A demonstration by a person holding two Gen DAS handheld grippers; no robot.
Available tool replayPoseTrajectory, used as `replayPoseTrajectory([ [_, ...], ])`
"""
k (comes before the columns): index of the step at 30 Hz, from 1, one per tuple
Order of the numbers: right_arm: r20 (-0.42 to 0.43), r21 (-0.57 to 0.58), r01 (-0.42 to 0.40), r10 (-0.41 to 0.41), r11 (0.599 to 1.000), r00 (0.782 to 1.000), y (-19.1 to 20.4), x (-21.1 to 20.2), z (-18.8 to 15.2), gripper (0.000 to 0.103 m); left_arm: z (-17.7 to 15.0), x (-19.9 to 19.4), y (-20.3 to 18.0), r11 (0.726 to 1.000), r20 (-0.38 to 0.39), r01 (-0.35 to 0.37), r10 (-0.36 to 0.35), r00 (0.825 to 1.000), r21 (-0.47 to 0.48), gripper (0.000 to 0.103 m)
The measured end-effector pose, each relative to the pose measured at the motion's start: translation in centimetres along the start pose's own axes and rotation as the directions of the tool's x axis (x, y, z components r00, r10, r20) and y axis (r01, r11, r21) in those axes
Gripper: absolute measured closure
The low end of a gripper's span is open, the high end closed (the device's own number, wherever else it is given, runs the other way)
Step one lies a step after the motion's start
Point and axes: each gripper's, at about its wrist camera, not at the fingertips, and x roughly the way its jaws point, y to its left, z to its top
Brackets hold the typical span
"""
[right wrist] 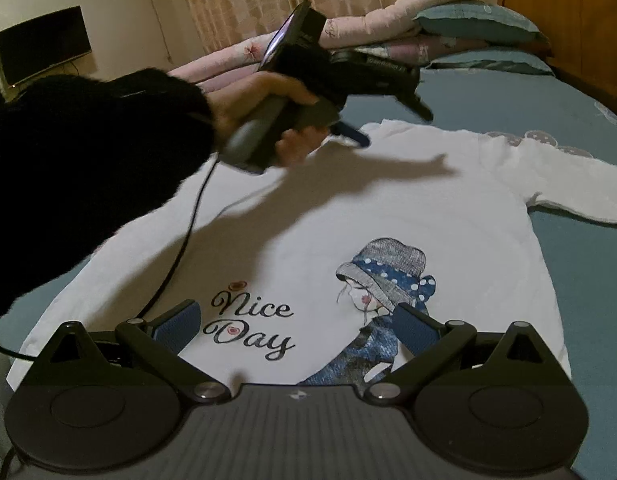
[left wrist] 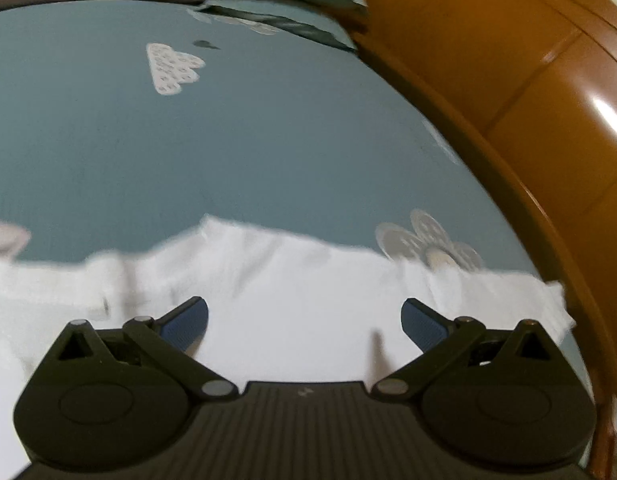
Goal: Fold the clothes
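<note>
A blue bed carries a white shirt spread flat, print up. The left gripper hovers above its collar end with fingers wide apart; the right gripper, likewise spread and empty, hangs over the hem

Shirt flat on bed, pillows behind it, headboard right

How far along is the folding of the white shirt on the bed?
Done: the white shirt lies spread flat, print up, on the blue bedsheet, one sleeve stretched out sideways. In hand: nothing; the left gripper hovers near the collar and the right gripper is above the hem, both with jaws open. Left: every fold, since no crease shows.
</note>
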Motion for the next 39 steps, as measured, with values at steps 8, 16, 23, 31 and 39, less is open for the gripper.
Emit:
replayPoseTrajectory([
  [8, 0.012, 0.032, 0.031, -0.031, 0.999, 0.999, -1.1, -0.5, 0.3, 0.000, 1.7, -0.3, -1.3, 0.993, -0.014, -0.114, 0.114, 0.993, -0.010, 0.001],
  [16, 0.029, 0.013, 0.050, -0.050, 0.999, 0.998, -0.4, -1.0, 0.4, 0.000, 1.8, -13.2, -4.1, 0.977, 0.035, -0.180, 0.177, 0.984, 0.117, 0.001],
  [23, -0.032, 0.078, -0.013, 0.016, 0.997, 0.999, -0.6, 0.2, 0.0, 0.000, -0.7, -21.0, -0.6, 0.954, 0.060, -0.292, 0.289, 0.956, 0.062, 0.001],
  [31, -0.065, 0.152, -0.059, 0.069, 0.987, 0.995, -1.3, 1.0, -0.3, 0.000, -6.8, -19.2, 7.7, 0.929, 0.050, -0.322, 0.336, 0.941, -0.180, 0.001],
  [39, -0.068, 0.094, -0.033, 0.039, 0.995, 0.997, -0.6, 1.6, -0.5, 0.000, -12.0, -18.9, 13.4, 0.899, 0.095, -0.288, 0.335, 0.938, -0.329, 0.001],
])
